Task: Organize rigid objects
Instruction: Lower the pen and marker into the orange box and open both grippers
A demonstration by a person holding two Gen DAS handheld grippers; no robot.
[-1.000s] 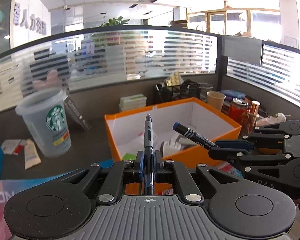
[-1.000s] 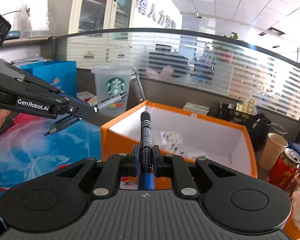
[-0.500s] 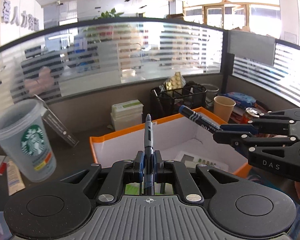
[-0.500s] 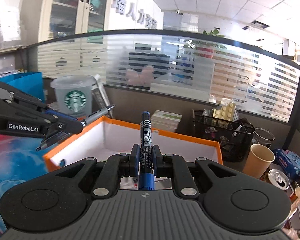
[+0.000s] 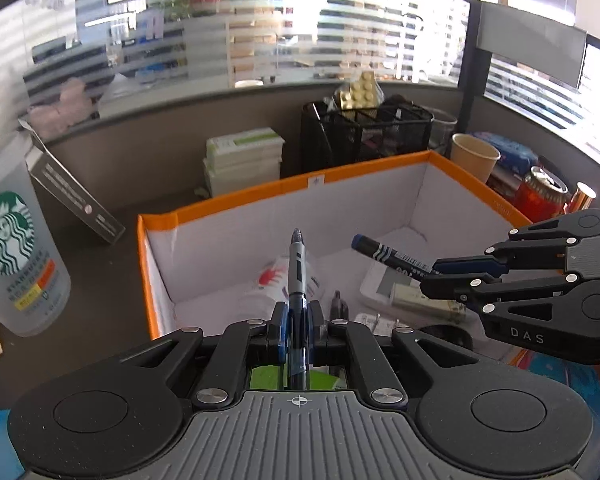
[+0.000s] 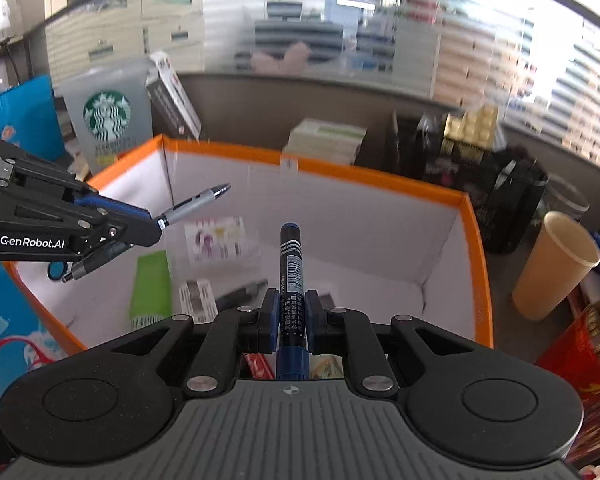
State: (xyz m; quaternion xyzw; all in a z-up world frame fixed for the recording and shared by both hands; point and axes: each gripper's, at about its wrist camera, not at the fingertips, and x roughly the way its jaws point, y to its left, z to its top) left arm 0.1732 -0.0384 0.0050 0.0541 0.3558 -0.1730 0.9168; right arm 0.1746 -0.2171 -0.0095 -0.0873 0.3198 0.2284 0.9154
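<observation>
My left gripper [image 5: 298,314] is shut on a grey and blue pen [image 5: 297,268] that points forward over the orange box [image 5: 300,186] with white inner walls. My right gripper [image 6: 291,308] is shut on a dark blue marker [image 6: 291,264], also above the box's inside. In the left wrist view the right gripper [image 5: 440,276] comes in from the right with the marker [image 5: 384,254]. In the right wrist view the left gripper [image 6: 148,226] comes in from the left with the pen [image 6: 196,204]. Both tips hang above the box floor, apart from each other.
The box [image 6: 380,182] holds a green packet [image 6: 150,284], small cartons and a white device [image 5: 388,284]. A Starbucks cup [image 5: 16,252] stands left of it. Behind are stacked boxes [image 5: 242,156] and a black mesh organiser [image 5: 364,136]. A paper cup [image 5: 474,156] and red can [image 5: 542,196] stand right.
Both grippers have moved forward and tilted down, from in front of the orange box to above its inside. Each keeps its grip on its pen.
</observation>
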